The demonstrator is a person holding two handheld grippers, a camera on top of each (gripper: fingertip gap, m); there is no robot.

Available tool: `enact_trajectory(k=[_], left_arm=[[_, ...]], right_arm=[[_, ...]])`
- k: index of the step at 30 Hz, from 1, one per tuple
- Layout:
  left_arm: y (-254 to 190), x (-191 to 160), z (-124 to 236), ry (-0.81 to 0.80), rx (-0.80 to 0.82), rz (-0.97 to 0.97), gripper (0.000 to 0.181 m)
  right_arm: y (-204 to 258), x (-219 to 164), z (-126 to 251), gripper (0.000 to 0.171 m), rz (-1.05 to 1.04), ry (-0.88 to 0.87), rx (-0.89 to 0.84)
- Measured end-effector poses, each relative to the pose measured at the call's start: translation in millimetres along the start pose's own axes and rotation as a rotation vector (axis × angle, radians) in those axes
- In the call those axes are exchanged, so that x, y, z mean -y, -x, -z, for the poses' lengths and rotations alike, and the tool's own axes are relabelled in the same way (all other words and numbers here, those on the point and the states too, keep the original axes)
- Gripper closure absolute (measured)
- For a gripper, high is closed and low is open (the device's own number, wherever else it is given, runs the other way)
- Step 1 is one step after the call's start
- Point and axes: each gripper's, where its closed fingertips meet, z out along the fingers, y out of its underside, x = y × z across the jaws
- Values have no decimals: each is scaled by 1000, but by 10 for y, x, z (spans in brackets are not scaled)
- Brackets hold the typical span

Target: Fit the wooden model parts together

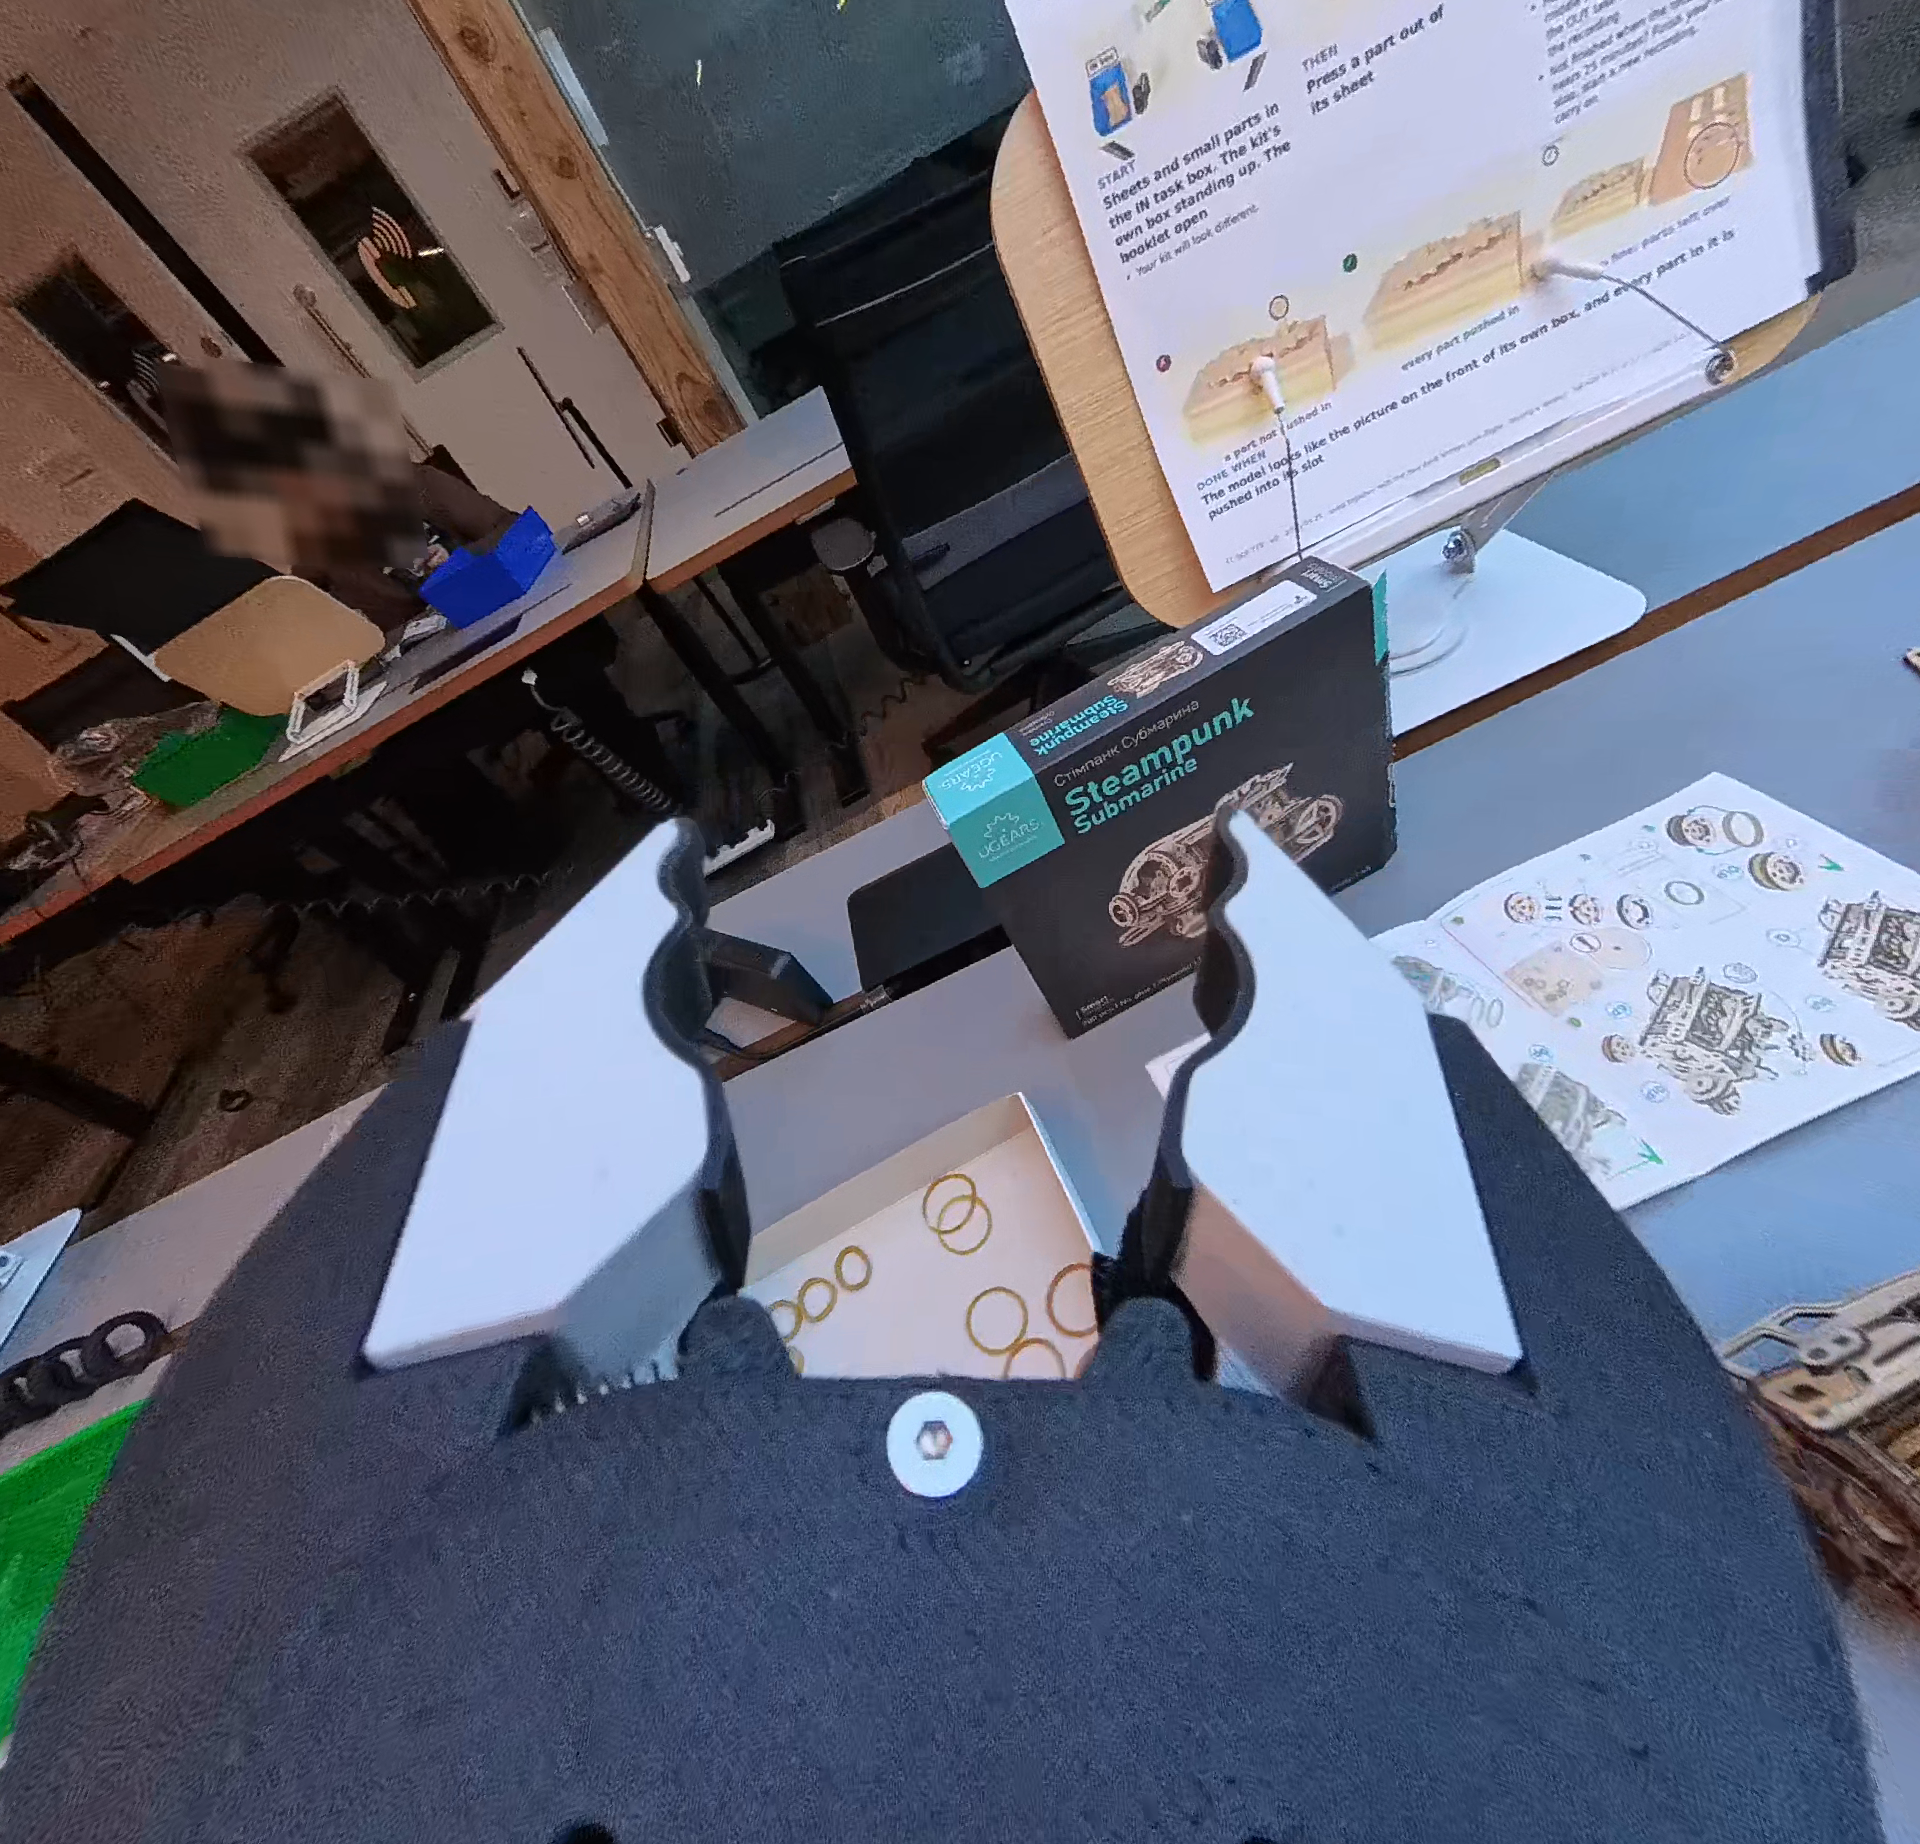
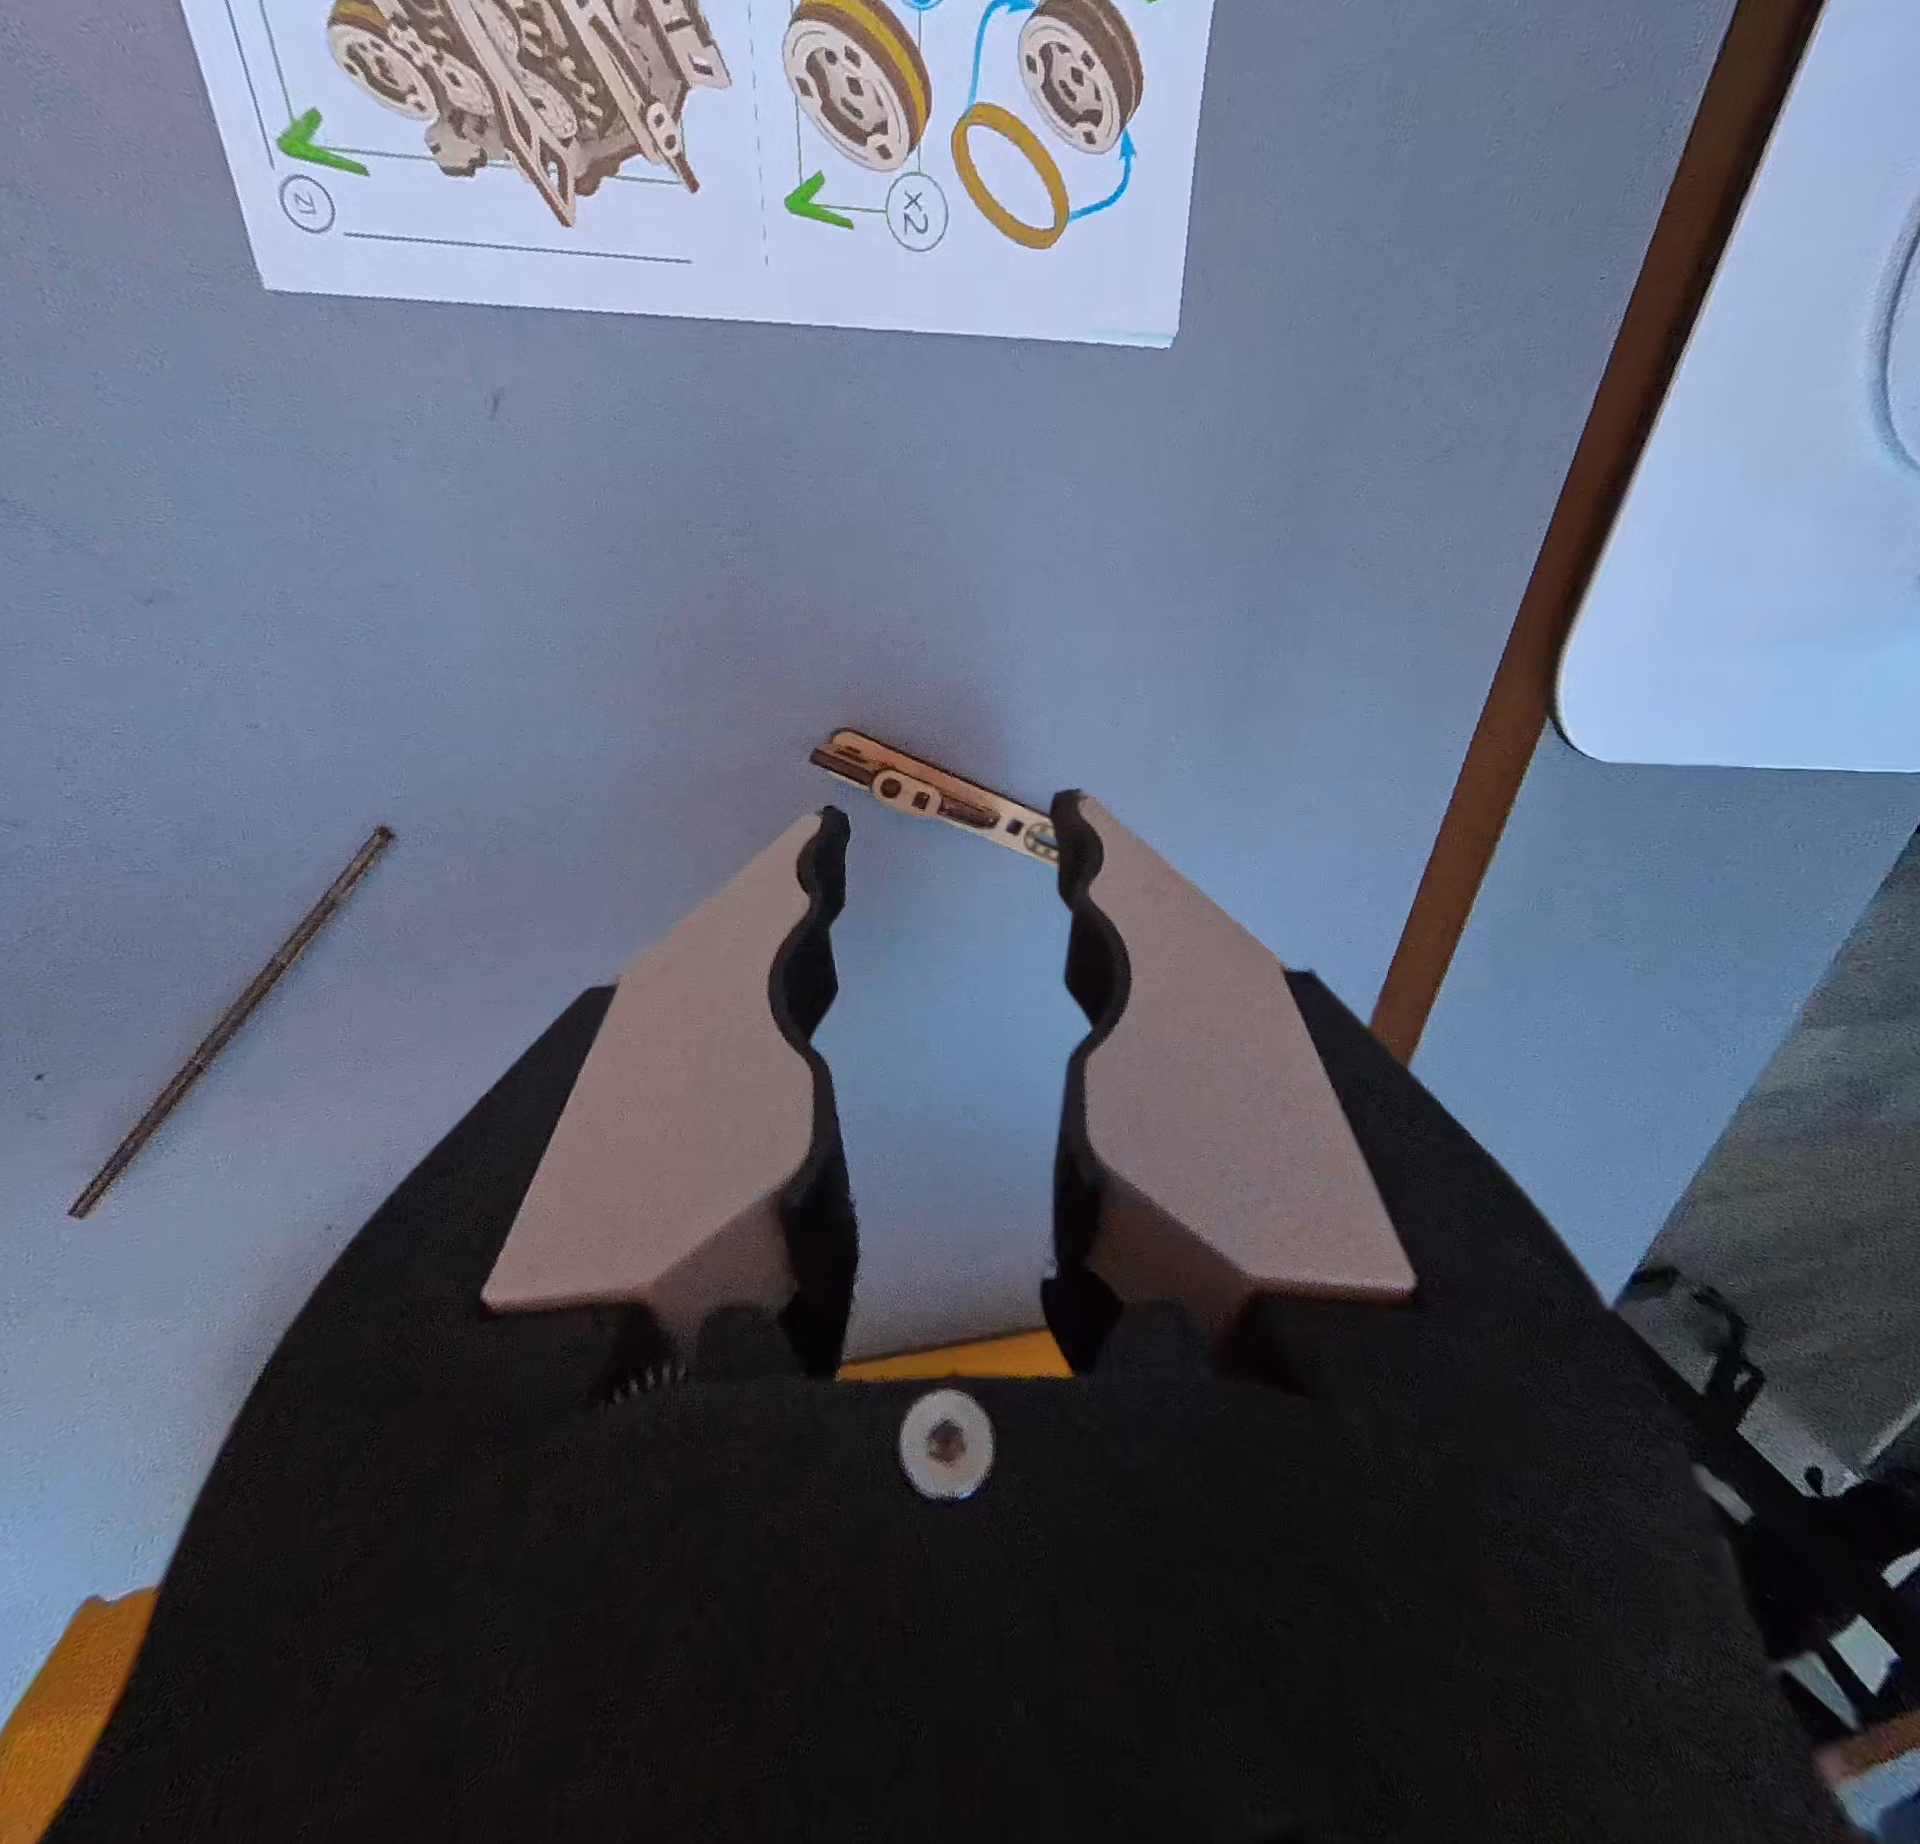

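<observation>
The right gripper (image 2: 945,818) hangs over the grey tabletop (image 2: 623,599) with its fingers spread and nothing between them. A small flat wooden model part (image 2: 935,792) lies on the table just past the fingertips; its right end is hidden behind the right fingertip, so whether they touch cannot be told. A thin dark rod (image 2: 234,1015) lies well apart to the left, with bare table between. The instruction booklet (image 2: 727,277) is cut off by the top edge. The table's brown edge (image 2: 1579,506) runs along the right, close to that finger.

The left gripper (image 1: 956,838) is also released, jaws wide and empty, raised above a shallow white tray (image 1: 1044,1160) of yellow rubber bands (image 1: 956,1218); the gripper's body hides most of the tray. The black kit box (image 1: 1195,818) stands upright beyond, before an instruction sheet (image 1: 1403,236) on a stand. A partly built wooden model (image 1: 1839,1399) is cut off at the right edge and blurred.
</observation>
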Motion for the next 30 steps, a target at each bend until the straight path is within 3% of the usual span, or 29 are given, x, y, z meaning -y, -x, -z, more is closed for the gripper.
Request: enact_trajectory(k=[5,19,30], left_arm=[[69,-55,-73,12,35,11,85],[90,-232,-198,84,47,22,87],[-117,-159,-183,61,-28,10,91]], right_arm=[[42,17,-116,127,47,29,45],[62,49,-187,162,-37,-6,116],[269,390,-93,169,-93,-109,109]])
